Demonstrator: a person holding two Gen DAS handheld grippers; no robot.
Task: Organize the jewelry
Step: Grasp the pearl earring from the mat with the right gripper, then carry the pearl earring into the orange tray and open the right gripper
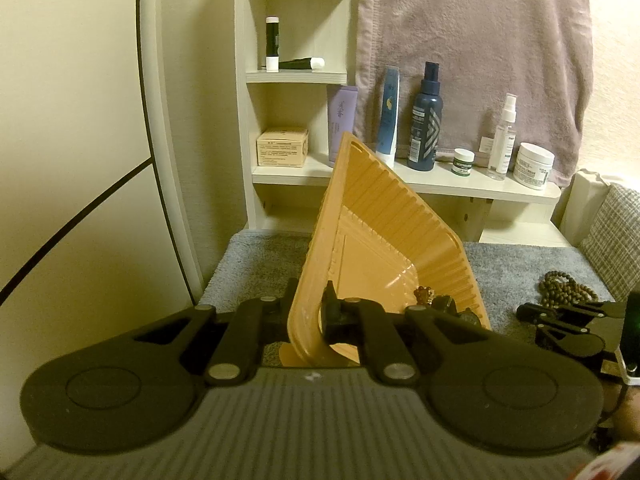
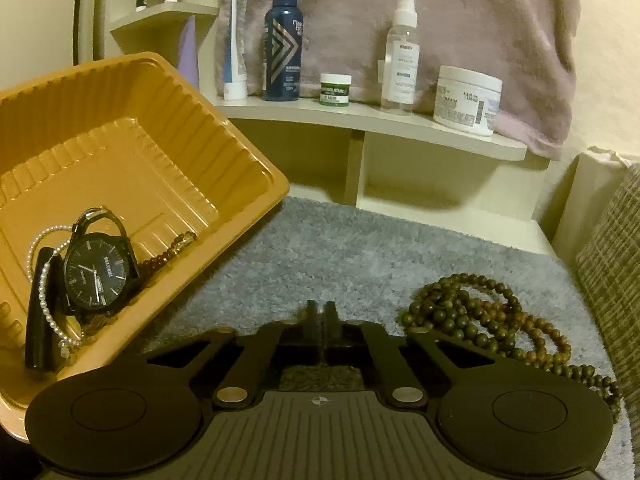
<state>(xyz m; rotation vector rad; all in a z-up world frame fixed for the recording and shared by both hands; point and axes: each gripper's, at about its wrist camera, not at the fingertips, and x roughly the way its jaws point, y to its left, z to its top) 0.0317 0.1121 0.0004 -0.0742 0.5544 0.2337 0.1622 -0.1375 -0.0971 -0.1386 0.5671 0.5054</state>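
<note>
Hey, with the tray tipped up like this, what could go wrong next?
1. The left tongs hold the tray by its rim only, steeply tilted; it may slip or twist out.
2. The watch and pearl bracelet have piled in the low corner; more tilt could spill them onto the rug.
3. The wooden beads lie loose beside the shut right tongs and could snag.
</note>
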